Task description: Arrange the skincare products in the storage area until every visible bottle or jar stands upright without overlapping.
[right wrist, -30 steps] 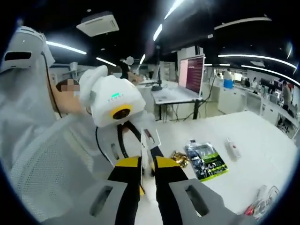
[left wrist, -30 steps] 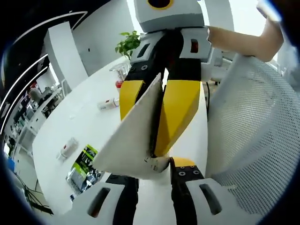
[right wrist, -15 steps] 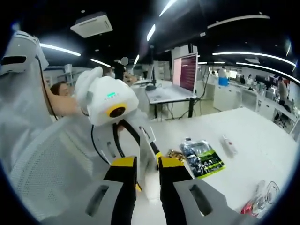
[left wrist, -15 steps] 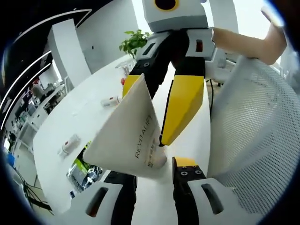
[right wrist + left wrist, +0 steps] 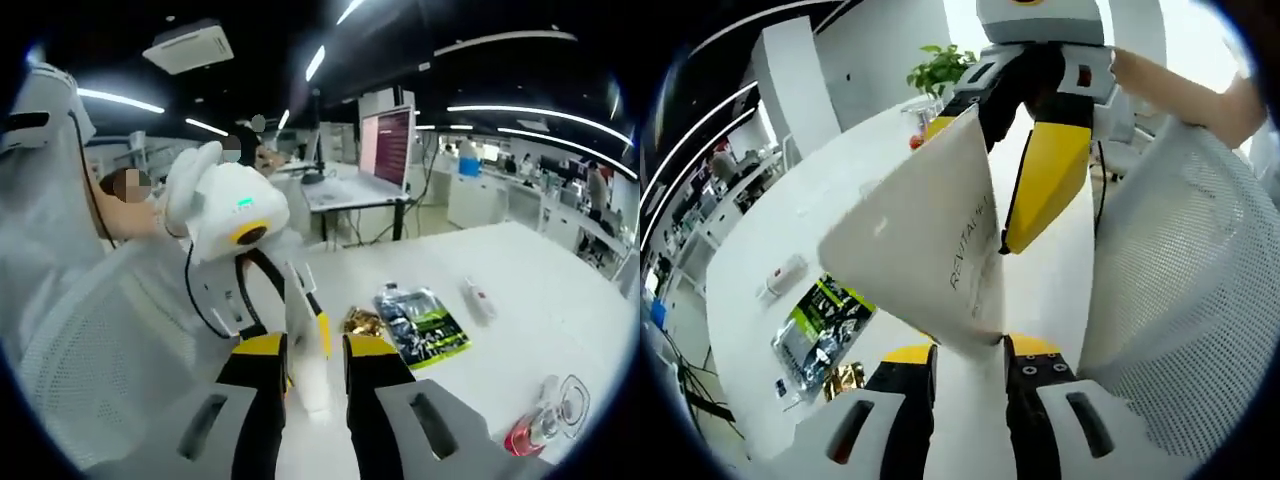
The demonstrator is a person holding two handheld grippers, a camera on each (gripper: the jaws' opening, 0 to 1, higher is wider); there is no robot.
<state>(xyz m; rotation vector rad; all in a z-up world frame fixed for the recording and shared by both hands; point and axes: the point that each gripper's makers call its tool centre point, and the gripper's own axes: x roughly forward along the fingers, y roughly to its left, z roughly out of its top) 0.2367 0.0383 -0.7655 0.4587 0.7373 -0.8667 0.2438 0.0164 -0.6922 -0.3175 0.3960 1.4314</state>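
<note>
— So, in the left gripper view, where is the tube point(image 5: 930, 230) sitting?
— Off the table point(image 5: 790, 230), in the air near its closer edge. The left gripper point(image 5: 970, 348) is pinching its narrow end, and the wide flat end is fanning away from the jaws, so the long axis is running straight out along them.
— And the right gripper point(image 5: 955, 220)?
— It is reaching in from the far side, jaws apart, straddling the flat end.
— Is the right gripper view agreeing?
— Yes. There the tube is showing edge-on between that claw's own spread jaws, pointing straight ahead, with the left claw facing it head-on.
— So the right one is nearer the free end?
— I am judging so; closing there looks like the move. The green packet point(image 5: 420, 325) is lying well apart, toward the table's middle.
</note>
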